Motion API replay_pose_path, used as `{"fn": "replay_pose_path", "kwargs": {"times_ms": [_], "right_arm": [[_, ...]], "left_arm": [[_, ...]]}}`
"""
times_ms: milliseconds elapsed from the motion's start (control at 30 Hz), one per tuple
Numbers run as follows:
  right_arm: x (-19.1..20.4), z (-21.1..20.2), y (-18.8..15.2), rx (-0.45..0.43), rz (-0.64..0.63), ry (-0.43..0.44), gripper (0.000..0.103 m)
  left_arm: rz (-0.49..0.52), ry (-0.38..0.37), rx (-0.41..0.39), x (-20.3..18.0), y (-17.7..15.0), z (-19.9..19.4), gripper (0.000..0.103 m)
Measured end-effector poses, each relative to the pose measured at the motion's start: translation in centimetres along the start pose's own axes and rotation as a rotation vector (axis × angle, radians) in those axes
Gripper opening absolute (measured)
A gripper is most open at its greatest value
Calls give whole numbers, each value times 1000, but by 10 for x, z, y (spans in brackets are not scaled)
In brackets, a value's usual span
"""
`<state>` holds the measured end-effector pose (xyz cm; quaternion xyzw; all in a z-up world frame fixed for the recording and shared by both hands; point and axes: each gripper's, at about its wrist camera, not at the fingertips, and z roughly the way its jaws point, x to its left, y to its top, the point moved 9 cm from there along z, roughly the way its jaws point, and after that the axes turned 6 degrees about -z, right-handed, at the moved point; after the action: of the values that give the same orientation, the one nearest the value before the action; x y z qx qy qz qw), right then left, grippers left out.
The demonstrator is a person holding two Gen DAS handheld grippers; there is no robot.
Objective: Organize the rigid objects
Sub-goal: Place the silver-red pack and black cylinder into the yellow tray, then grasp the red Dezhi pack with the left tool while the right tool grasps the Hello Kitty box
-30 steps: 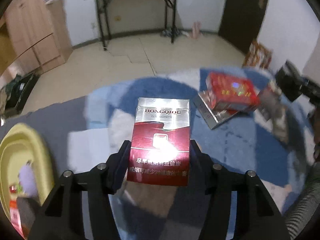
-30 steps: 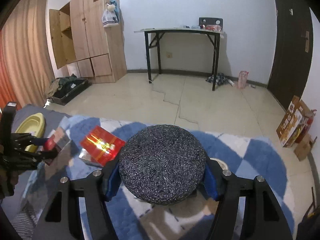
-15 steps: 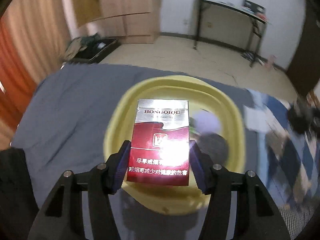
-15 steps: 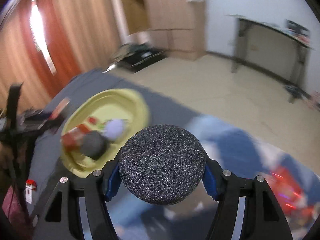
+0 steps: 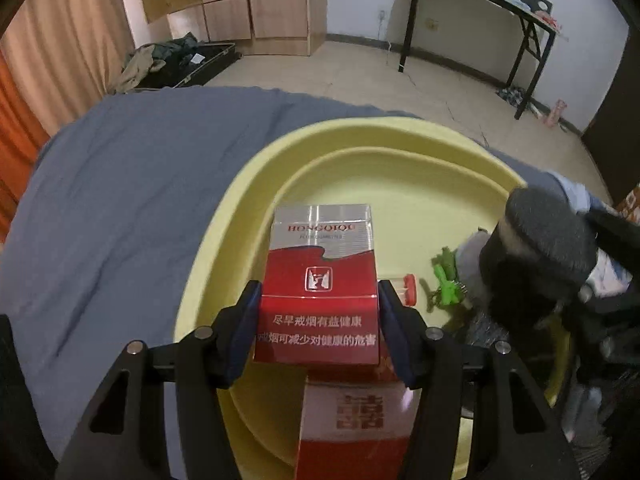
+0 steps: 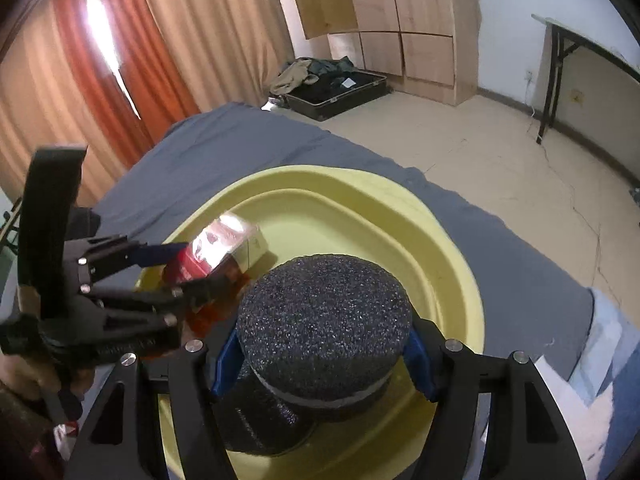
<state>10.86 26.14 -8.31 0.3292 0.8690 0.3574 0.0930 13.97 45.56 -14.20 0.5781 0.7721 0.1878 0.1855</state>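
Observation:
My left gripper point(image 5: 319, 300) is shut on a red and silver cigarette pack point(image 5: 318, 264), held upright over the left part of the yellow basin point(image 5: 360, 132). Under it in the basin lies another red box point(image 5: 356, 420). My right gripper point(image 6: 324, 344) is shut on a round dark speckled cylinder point(image 6: 324, 312) above the basin's point(image 6: 400, 204) near side. From the right wrist view the left gripper point(image 6: 200, 264) with its pack point(image 6: 216, 244) is just left of the cylinder. A green toy point(image 5: 446, 276) and a small red-capped container point(image 5: 404, 288) lie in the basin.
The basin rests on a grey-blue sheet point(image 5: 120, 200); a blue and white blanket point(image 6: 608, 340) begins at its right. On the floor beyond are an open suitcase point(image 6: 336, 88), a wooden wardrobe point(image 6: 400, 20) and a black folding table point(image 5: 480, 0). Curtains point(image 6: 60, 60) hang at left.
Both grippers have swung left from the blue and white blanket to over the yellow basin, each still carrying its object. The two grippers now hang close together.

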Motion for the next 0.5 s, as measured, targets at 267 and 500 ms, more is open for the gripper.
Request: {"fn": "replay_pose_path", "kwargs": {"times_ms": [267,500], "right_arm": [[-4,-44,10,-97,116,-19,99],[-111,-202,-75,-193,244,-236,103]], "left_arm": [[-78,-34,-38,5,-1,-21,103],[-44,-111,-120,-62,-4,-96,103]]}}
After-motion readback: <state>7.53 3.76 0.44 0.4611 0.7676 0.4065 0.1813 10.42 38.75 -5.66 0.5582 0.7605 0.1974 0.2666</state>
